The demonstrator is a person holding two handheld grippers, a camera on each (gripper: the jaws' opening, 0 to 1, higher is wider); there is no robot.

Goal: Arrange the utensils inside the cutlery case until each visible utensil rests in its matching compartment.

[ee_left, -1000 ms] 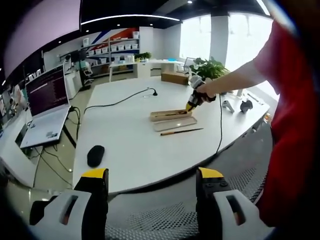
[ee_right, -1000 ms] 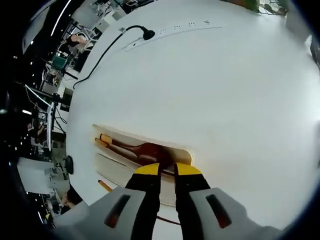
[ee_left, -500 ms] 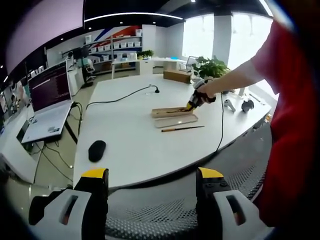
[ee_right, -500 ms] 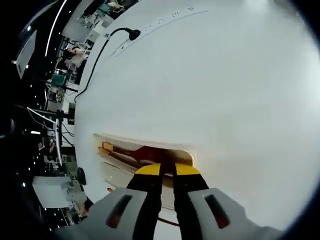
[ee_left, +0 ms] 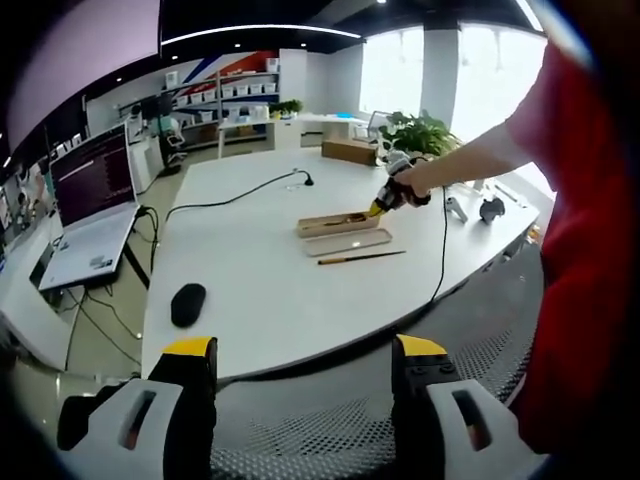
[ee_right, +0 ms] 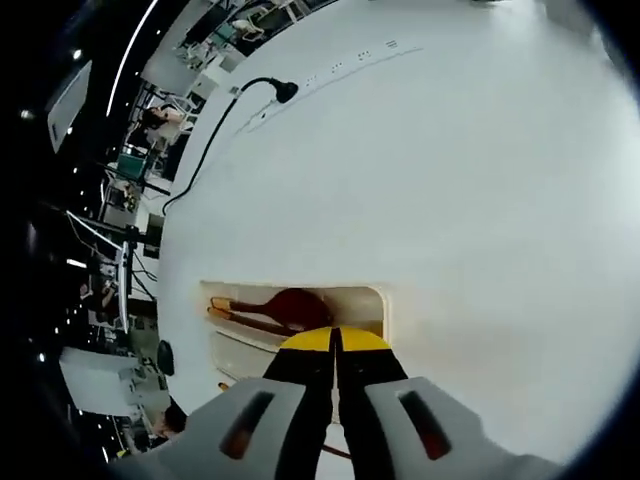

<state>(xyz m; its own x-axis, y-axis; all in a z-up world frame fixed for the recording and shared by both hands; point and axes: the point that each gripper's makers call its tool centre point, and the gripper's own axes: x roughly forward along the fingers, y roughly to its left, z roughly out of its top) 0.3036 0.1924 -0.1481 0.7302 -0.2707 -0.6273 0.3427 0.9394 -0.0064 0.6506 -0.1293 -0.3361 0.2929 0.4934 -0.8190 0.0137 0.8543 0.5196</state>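
The light wooden cutlery case point(ee_right: 384, 303) lies open on the white table. A dark brown spoon point(ee_right: 291, 306) rests inside it beside a thin orange-tipped utensil point(ee_right: 217, 314). My right gripper point(ee_right: 335, 340) hovers over the case's near end, its jaws shut tight with nothing visible between them. In the left gripper view the case point(ee_left: 335, 223) sits mid-table, its lid point(ee_left: 348, 241) just in front and a long thin utensil point(ee_left: 362, 258) loose on the table before that. A hand holds the right gripper point(ee_left: 384, 204) at the case's right end. My left gripper point(ee_left: 305, 352) is open, far back over a mesh chair.
A black mouse point(ee_left: 187, 303) lies near the table's left front edge. A black cable point(ee_left: 240, 200) runs across the table to a plug point(ee_right: 285, 92). A laptop point(ee_left: 95, 205) stands on a side desk. Controllers point(ee_left: 490, 210) and a plant point(ee_left: 420, 135) sit at the far right.
My right gripper's jaws have closed from a narrow gap to fully shut and have drawn back slightly, leaving the spoon's bowl in view. The left gripper has barely moved.
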